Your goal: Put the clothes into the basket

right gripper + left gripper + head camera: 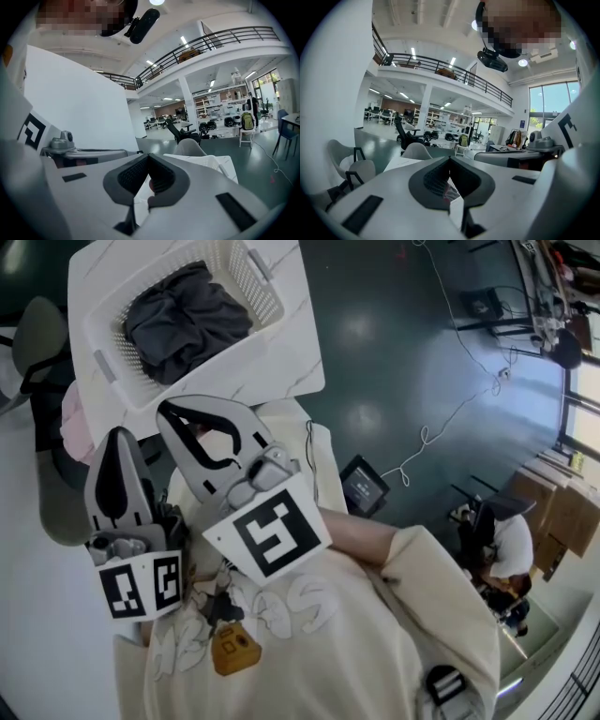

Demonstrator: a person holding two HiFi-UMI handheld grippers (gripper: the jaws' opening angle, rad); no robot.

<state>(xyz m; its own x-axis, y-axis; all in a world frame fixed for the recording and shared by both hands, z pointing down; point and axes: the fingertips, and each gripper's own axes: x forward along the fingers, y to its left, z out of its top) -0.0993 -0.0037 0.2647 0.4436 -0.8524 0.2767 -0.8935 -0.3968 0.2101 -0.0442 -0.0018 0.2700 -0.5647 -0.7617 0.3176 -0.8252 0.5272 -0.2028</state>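
Observation:
A white plastic basket (253, 282) stands on a white marble table (291, 352) at the upper left of the head view. Dark grey clothes (183, 320) lie bunched inside it. My left gripper (120, 442) is held close to my chest, short of the table's near edge, its jaws shut with nothing between them. My right gripper (173, 413) sits beside it, its tip at the table's near edge, also shut and empty. In the left gripper view the left gripper (450, 159) shows its pads meeting. The right gripper (149, 157) looks the same in its own view, with the basket (206, 160) beyond it.
A grey chair (37, 334) stands left of the table, with something pink (70, 423) beside it. On the dark floor to the right lie a black box (364, 486) and white cables (450, 418). A seated person (506, 549) and cardboard boxes (562, 512) are at far right.

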